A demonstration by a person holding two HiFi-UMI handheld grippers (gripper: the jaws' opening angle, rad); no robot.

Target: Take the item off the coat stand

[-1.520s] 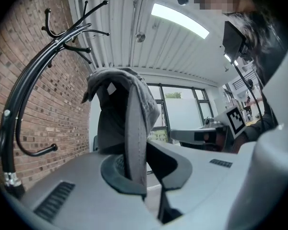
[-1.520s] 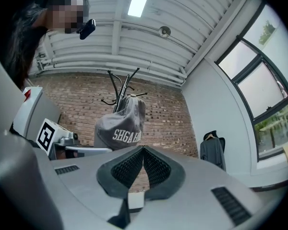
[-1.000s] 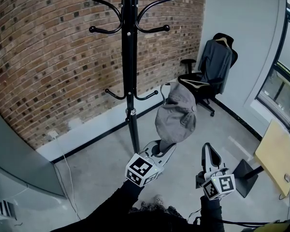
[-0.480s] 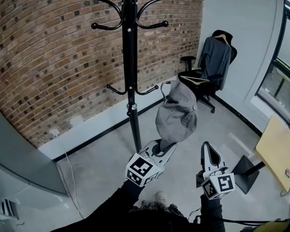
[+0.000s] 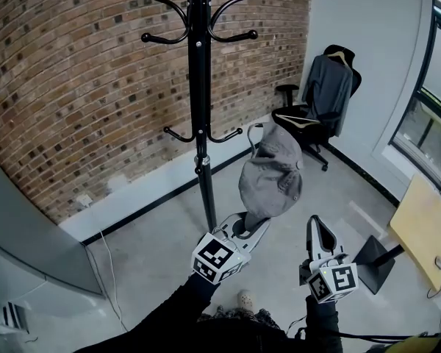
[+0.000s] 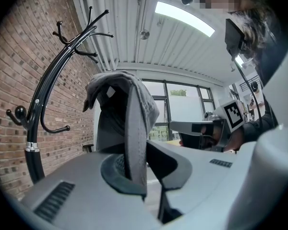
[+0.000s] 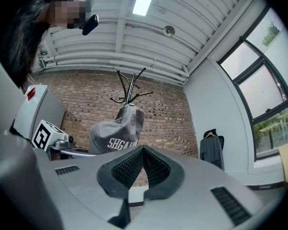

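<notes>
The left gripper (image 5: 251,225) has its jaws clenched on the brim of the grey cap (image 5: 270,179). The cap is up in the air in the middle of the frame, just right of the black coat stand (image 5: 201,87) and off its hooks. The right gripper (image 5: 317,235) has its jaws pressed together with nothing between them.

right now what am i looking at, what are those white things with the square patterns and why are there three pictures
A person holds hand-held tongs, one per hand; the patterned cubes are part of them. The head view comes from a camera on the person's head, looking down. The other two come from cameras on the tongs. The left tongs are shut on a grey cap, held clear of the black coat stand. The right tongs are shut and empty. A chair stands beyond.
</notes>
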